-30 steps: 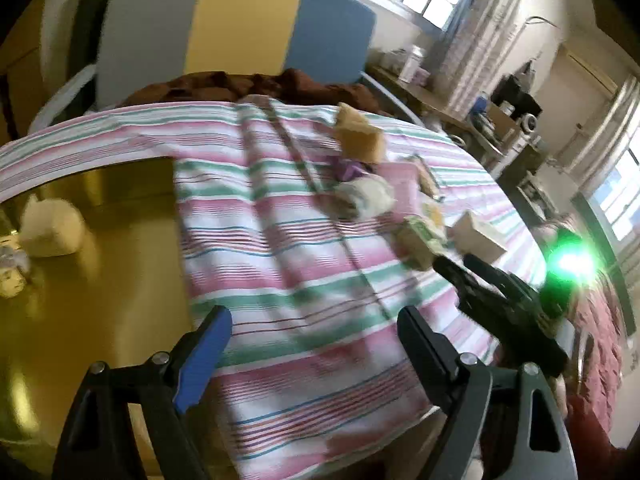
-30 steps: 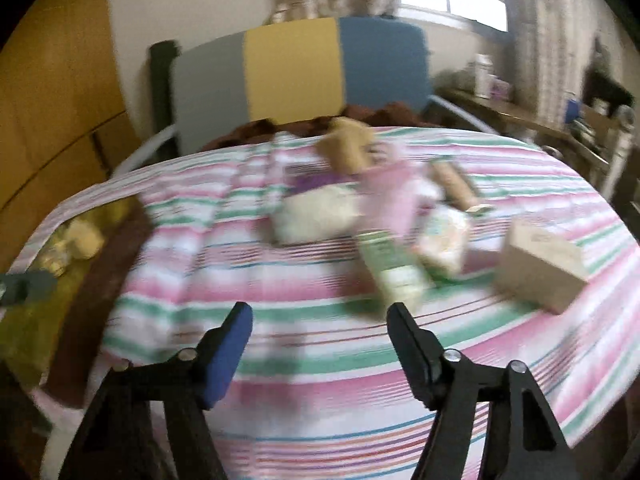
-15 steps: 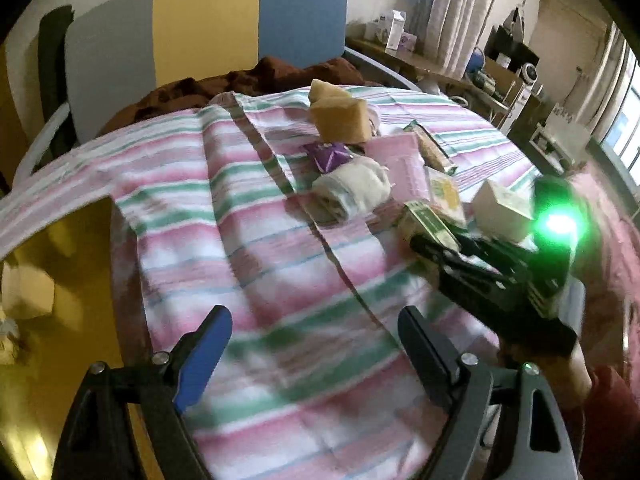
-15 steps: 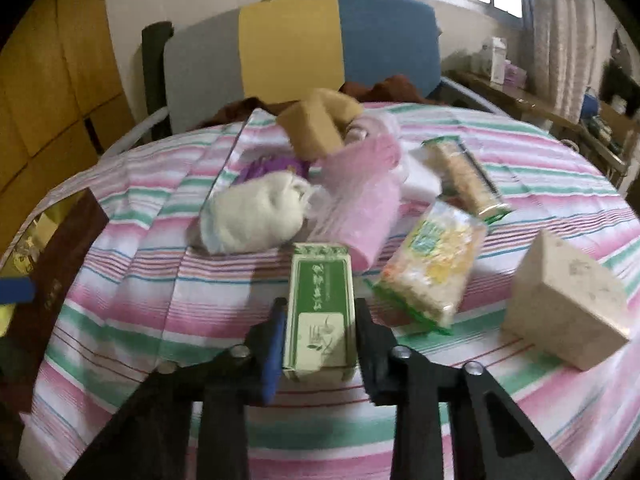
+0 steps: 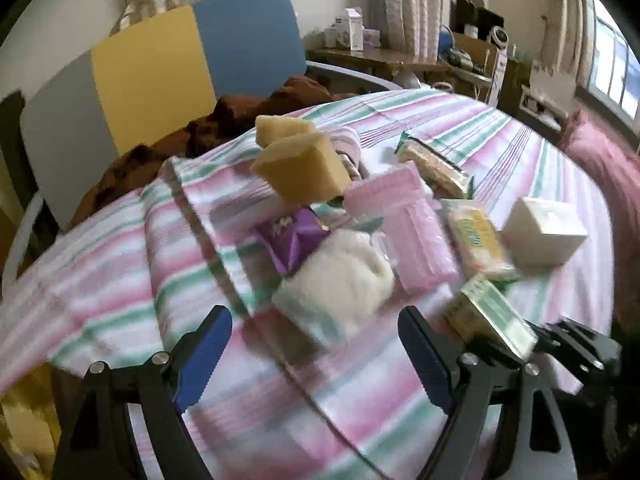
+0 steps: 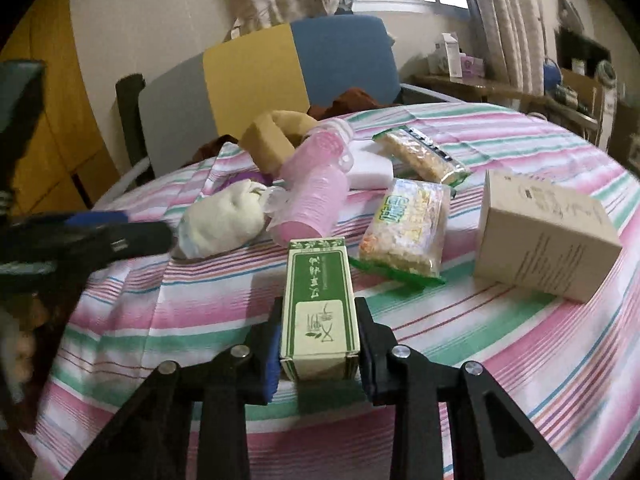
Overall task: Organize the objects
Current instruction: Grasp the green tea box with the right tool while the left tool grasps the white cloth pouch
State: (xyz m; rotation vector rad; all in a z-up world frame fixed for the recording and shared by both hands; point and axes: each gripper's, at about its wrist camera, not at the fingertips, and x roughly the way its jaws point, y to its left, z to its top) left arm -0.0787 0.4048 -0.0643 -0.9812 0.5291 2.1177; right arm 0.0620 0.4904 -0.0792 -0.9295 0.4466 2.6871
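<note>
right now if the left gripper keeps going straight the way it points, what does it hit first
Most likely the white cloth bundle, which lies just ahead of the open left gripper, between its fingertips' line. The purple packet sits right behind it. Depth is blurred, so the striped tablecloth might come first.

No legible text on any packaging

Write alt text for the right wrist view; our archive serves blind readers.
The right gripper has its jaws shut on a green and white box above a striped cloth. Beyond lie a snack packet, a beige carton, a pink bottle and a white bundle; the left gripper reaches in from the left.
</note>
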